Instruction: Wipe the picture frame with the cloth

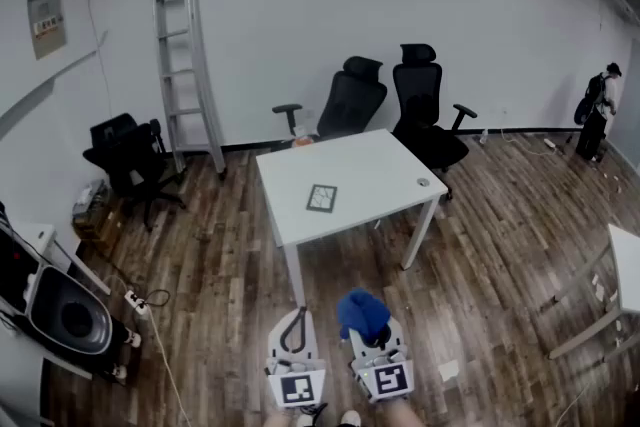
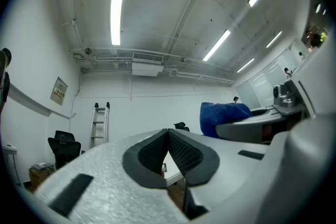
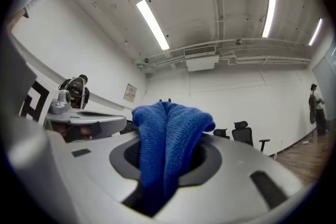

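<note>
Right tongs [image 3: 167, 164] pinch a bunched, fuzzy blue cloth [image 3: 171, 126], folds sticking up.

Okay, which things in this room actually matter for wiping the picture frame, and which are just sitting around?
For the job:
- blue cloth, clamped in the right gripper
- picture frame
- white table it lies on

Just lying about:
- ladder
- black chairs
- small object near the table's edge

Bare office: white desk [image 1: 372, 163], swivel chairs [image 1: 352, 101]
</note>
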Tool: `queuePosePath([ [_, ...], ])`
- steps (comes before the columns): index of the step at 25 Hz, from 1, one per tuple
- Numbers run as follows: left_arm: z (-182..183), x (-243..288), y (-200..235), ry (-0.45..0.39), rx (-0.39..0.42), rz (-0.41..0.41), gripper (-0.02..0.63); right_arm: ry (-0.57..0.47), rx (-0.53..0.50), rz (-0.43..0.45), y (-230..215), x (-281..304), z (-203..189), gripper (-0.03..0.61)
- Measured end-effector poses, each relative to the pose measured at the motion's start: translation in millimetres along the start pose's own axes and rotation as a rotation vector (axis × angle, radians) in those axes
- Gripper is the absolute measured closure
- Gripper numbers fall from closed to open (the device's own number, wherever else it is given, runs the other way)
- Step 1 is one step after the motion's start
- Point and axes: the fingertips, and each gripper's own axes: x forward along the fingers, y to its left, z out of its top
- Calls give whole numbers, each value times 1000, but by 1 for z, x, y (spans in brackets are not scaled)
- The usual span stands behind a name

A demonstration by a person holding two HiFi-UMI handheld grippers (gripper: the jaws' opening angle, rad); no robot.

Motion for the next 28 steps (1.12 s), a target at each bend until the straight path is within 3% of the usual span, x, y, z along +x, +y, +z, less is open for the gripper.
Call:
queuePosePath([
  [2, -2, -1, 0, 10, 6, -3, 611, 0, 2, 2, 1, -1, 0, 448],
  [3, 0, -1, 0, 4, 48, -16, 611, 0, 2, 3, 2, -1, 0, 448],
  [6, 14, 5, -5, -32, 340, -104, 611, 4, 8, 2, 1, 1, -1, 448],
  [8, 14, 6, -6, -27, 395, -122, 611, 6, 10, 0, 1, 2, -2, 448],
  [10, 12, 6, -6, -20, 384, -120, 611, 10, 11, -2, 0, 2, -3, 448],
  [11, 11, 6, -5, -20, 342, -107, 611, 11, 12, -1, 0, 2, -3, 448],
  [13, 3, 4, -1, -3, 136, -43, 611, 8, 15, 4, 0, 3, -2, 449],
  [14, 0, 4, 0, 4, 71, -21, 611, 6, 16, 7, 0, 4, -1, 449],
  [18, 0, 6, -1, -4, 87, -20, 611, 7, 23, 16, 0, 5, -4, 449],
  [20, 1, 8, -5, -7, 198, -51, 611, 3, 24, 23, -3, 5, -6, 449],
  [21, -1, 9, -6, -5, 199, -48, 611, 3, 25, 27, -5, 5, -7, 449],
  [23, -7, 12, -9, 0, 109, -11, 611, 5, 35, 32, -12, 5, -10, 449],
  [26, -7, 21, -15, -1, 168, -15, 611, 7, 44, 43, -22, 9, -13, 449],
  [28, -13, 26, -16, 14, 98, 16, 611, 5, 44, 53, -28, 12, -16, 449],
])
